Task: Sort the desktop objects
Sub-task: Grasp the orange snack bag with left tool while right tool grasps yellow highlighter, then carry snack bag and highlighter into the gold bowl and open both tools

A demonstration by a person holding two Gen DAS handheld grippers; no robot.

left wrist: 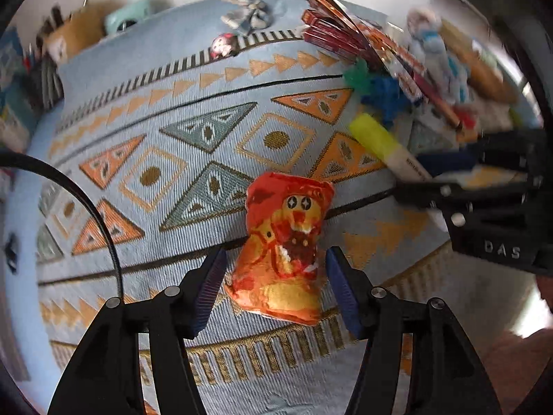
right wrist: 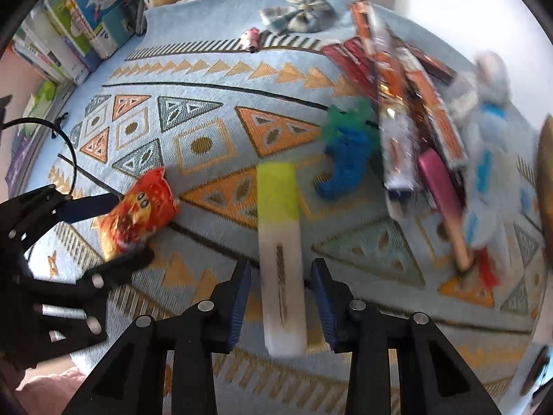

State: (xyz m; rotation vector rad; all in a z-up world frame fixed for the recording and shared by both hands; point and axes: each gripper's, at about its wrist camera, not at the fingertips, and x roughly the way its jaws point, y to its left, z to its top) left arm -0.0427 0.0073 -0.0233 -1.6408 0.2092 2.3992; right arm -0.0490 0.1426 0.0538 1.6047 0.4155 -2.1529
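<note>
- Snack packet (left wrist: 283,252), orange and crinkled, lies on the patterned cloth (left wrist: 193,159) between the spread pads of the left gripper (left wrist: 276,290), its long axis running away from the jaws.
- Highlighter (right wrist: 280,242) likewise lies lengthwise between the open right gripper (right wrist: 281,301), yellow cap pointing away; neither is pinched yet.
- Clutter pile (right wrist: 414,121) crowds the far right; open cloth lies to the left.
</note>
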